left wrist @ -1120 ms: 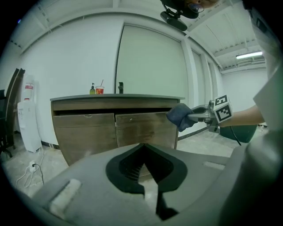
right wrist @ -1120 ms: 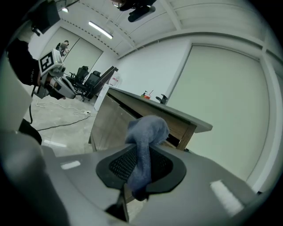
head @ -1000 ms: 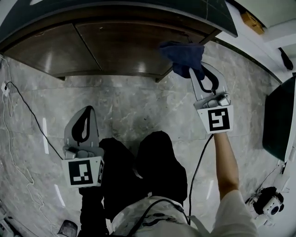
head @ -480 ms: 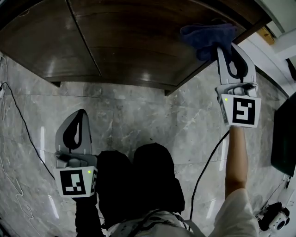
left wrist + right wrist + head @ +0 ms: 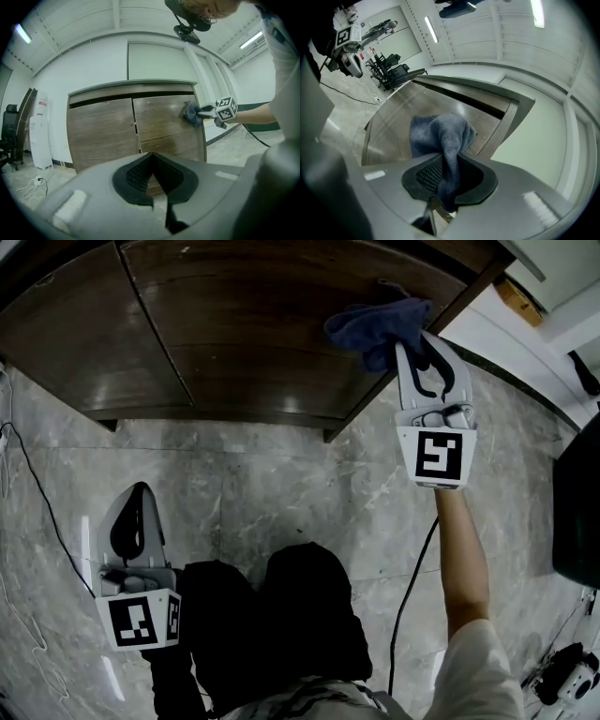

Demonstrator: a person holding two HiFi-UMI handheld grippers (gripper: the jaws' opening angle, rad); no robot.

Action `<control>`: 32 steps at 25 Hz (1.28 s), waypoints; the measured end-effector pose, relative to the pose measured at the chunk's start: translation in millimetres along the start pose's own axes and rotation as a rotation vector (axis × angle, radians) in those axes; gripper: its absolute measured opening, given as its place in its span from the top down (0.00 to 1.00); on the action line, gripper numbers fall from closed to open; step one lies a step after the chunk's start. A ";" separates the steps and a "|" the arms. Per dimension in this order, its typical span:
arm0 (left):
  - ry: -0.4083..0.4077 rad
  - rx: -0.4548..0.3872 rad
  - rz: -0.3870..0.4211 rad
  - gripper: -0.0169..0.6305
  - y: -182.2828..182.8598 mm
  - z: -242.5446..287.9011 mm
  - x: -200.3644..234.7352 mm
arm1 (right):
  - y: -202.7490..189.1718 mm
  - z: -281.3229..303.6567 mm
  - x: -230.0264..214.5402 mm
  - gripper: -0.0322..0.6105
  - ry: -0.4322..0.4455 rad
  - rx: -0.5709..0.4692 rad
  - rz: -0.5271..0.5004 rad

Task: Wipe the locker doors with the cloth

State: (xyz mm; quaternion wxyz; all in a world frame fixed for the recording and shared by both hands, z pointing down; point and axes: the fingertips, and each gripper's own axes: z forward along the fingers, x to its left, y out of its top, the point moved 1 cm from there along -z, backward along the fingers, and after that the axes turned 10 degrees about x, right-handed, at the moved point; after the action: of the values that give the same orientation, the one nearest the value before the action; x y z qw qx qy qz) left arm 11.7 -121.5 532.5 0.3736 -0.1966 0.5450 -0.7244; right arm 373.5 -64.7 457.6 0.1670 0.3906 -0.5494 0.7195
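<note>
The locker (image 5: 234,390) is dark wood with two doors and sits straight ahead of both my jaw pairs, the seam between the doors roughly in line with my left jaws. Progress, my call: wiping is under way, not finished. The right door (image 5: 262,324) is the one being worked, up near its outer edge, right in front of my right jaw tips. The left door (image 5: 66,343) lies well off to the left of those tips with nothing on it, so I judge it still to do. No wet trail or clean/dirty border shows on the wood, only glare, so I cannot tell how much of the right door is covered. The cloth (image 5: 440,136) is dark blue, soft, terry-looking and crumpled. One fold runs down between my right jaws and the rest bunches out past the tips in a loose wad, which looks pressed on the door face. My right gripper (image 5: 447,185) has its jaws clamped on that fold, pads kept a little apart by the fabric. My left gripper (image 5: 152,159) has its jaws together with nothing between them, held low and well apart from the locker, no part in the wipe right now.
</note>
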 end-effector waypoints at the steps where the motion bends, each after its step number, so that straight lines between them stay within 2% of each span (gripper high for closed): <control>1: 0.001 -0.003 0.002 0.97 1.0 -2.5 -0.1 | -7.6 0.9 7.7 0.84 0.010 0.012 0.008; 5: 0.003 -0.007 -0.007 0.97 0.6 -10.5 -1.6 | -47.1 5.2 44.3 0.84 0.061 0.049 0.027; 13: 0.012 -0.014 -0.017 0.97 -2.7 -25.4 0.4 | -142.5 12.7 133.6 0.84 0.169 0.259 0.081; 22: 0.039 -0.007 -0.003 0.97 0.1 -39.1 9.8 | -208.0 26.9 226.3 0.84 0.286 0.439 0.133; 27: 0.044 0.002 -0.007 0.97 -1.9 -40.4 11.3 | -213.5 28.8 233.0 0.84 0.307 0.470 0.131; 32: 0.021 0.006 -0.012 0.97 -3.4 -37.0 8.1 | -165.8 28.0 192.5 0.84 0.280 0.370 0.109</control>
State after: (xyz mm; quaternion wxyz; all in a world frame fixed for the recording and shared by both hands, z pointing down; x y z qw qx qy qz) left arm -20.2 -103.4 522.6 0.3639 -0.1910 0.5455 -0.7304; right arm 372.1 -70.3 713.1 0.1282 0.2808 -0.3999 0.8630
